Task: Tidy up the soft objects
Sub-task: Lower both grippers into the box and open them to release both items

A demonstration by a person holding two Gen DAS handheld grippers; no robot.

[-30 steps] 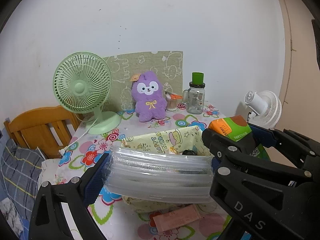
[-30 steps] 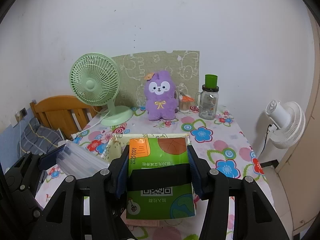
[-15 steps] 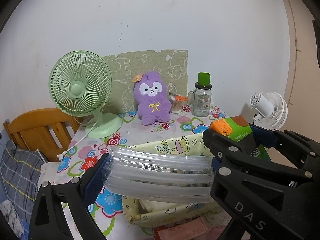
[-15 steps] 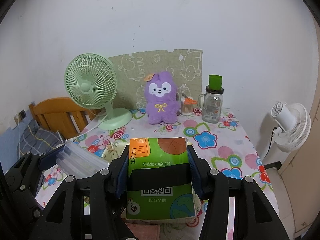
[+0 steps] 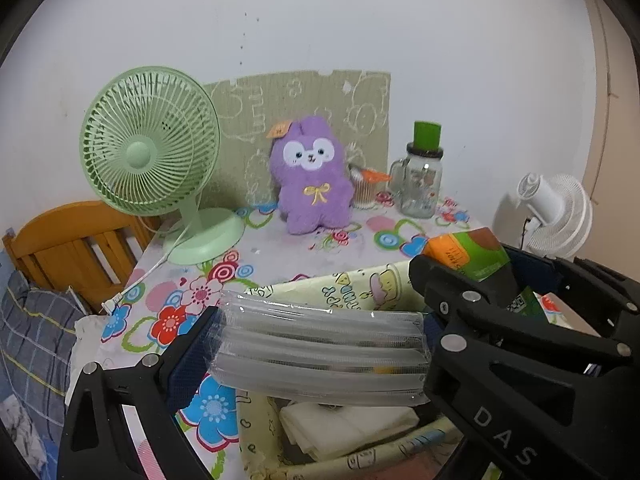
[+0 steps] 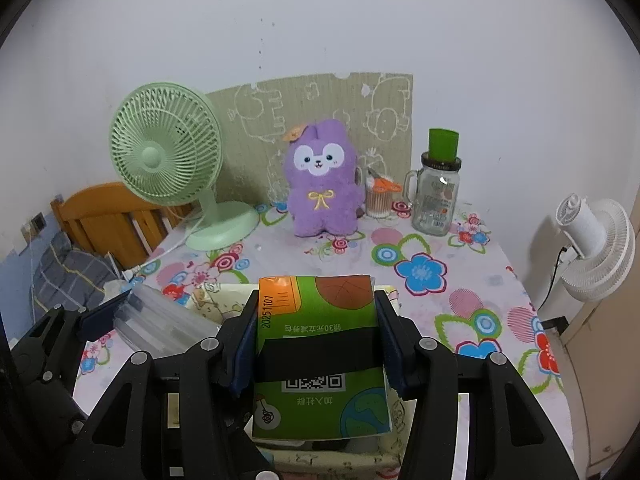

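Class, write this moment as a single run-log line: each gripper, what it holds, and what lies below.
left gripper: shut on clear plastic pack | right gripper: shut on green tissue pack | below: yellow fabric bin | purple plush: upright at back

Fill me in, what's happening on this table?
A person is working two handheld grippers. The left gripper is shut on a clear plastic pack; the right gripper is shut on a green tissue pack. Both packs hang over a yellow fabric bin at the near edge of the floral table, not yet released. A purple plush, green fan and jar stand at the back.
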